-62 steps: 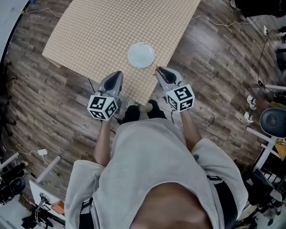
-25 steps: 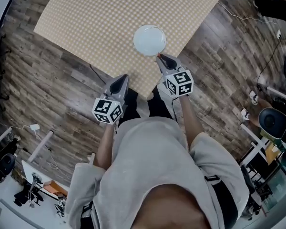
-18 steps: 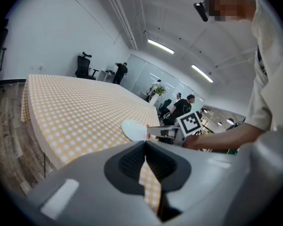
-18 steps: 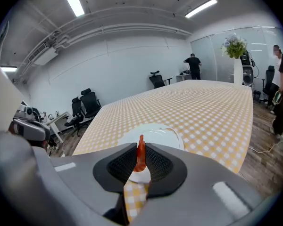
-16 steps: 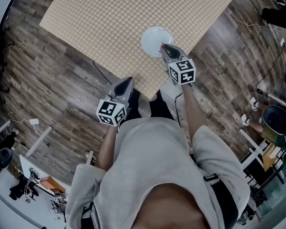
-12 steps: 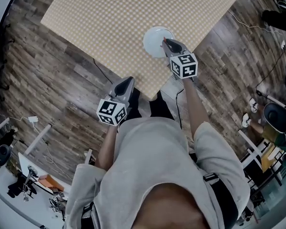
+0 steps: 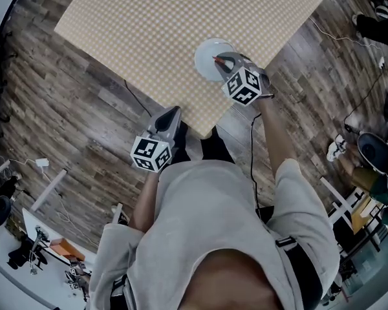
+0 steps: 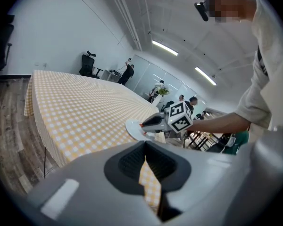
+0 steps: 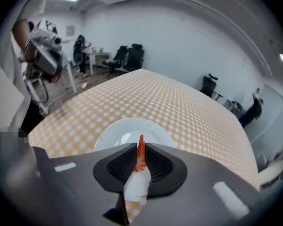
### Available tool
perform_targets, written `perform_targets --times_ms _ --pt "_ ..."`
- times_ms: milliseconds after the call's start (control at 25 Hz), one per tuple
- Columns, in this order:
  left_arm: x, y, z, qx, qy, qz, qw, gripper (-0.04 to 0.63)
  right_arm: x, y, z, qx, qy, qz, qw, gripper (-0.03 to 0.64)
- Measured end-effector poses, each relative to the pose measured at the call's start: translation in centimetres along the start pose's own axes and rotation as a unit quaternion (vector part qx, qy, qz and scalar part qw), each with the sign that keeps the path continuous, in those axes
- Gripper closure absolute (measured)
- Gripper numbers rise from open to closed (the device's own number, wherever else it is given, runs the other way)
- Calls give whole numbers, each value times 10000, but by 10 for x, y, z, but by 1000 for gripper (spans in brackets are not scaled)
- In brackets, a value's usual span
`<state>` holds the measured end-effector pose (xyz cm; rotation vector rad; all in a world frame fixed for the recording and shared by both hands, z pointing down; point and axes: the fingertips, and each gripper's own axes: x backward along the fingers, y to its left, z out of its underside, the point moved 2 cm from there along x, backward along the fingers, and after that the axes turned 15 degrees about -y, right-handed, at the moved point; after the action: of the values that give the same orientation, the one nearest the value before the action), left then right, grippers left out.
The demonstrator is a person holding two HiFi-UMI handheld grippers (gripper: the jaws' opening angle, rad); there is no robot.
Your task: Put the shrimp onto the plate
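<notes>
Right gripper [image 7: 217, 59]: pinching tapered orange shrimp [image 9: 140, 155] — over round white plate [image 7: 204, 50].
Left gripper [image 8: 145, 163]: pressed together, empty.
Table [image 7: 168, 18]: yellow-white checked cloth.
Marker cube [image 7: 243, 86]: black-white squares.

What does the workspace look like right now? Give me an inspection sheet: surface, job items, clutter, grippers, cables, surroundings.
Surface: table under a checked cloth, carrying only the plate.
Job's things: white plate near the table's near corner, empty; shrimp held over it, not yet set down.
Clutter: nothing seen.
Grippers: right gripper shut on the shrimp above the plate; left gripper shut, empty, by the table's near edge.
Cables: one cable runs along the right arm; a floor cable lies beside the table.
Surroundings: wooden floor, office chairs.
</notes>
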<state>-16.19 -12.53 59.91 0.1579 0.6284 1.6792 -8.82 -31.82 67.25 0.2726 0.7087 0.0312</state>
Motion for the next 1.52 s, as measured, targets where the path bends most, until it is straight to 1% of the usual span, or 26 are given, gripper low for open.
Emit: perform_targets --times_ms 40,120,160,240,320,400,640,880,1000,1080,1360,1480,1520 --pt "-1 0 0 3 3 7 10000 586 -2 3 0 444 158 -194 9987 563" --pt "-1 -2 2 13 19 16 10000 586 -5 8 1 1196 425 -558 9903 563" --pt "-1 -2 3 16 24 17 10000 586 -6 10 2 1463 526 -725 9852 562" --pt "-1 -2 2 23 22 6 10000 586 -9 9 1 1716 634 -997 9780 561" --pt "0 -1 2 32 12 -24 10000 586 -12 6 -2 1708 672 -1152 9762 561" --pt "1 1 2 43 3 -47 10000 586 -14 3 -3 1579 675 -1240 9773 561" --pt "4 5 6 44 20 -82 10000 586 -20 4 -3 1278 640 -1339 9806 558" --pt "-1 8 4 92 -1 -106 9999 586 -23 2 0 1029 595 -1276 9847 551" --pt "1 13 5 114 17 -136 9998 586 -26 1 -2 936 562 -1259 9860 525" --pt "2 16 6 129 27 -145 9998 586 -27 1 -3 912 572 -1280 9859 520" --pt "0 16 5 118 17 -81 9999 586 -26 3 -8 839 509 -1254 9872 543" --pt "0 16 3 91 -14 -52 9999 586 -23 3 -14 810 423 -1138 9893 556" --pt "-1 16 2 80 -22 -38 10000 586 -22 2 -16 816 410 -1087 9899 571"
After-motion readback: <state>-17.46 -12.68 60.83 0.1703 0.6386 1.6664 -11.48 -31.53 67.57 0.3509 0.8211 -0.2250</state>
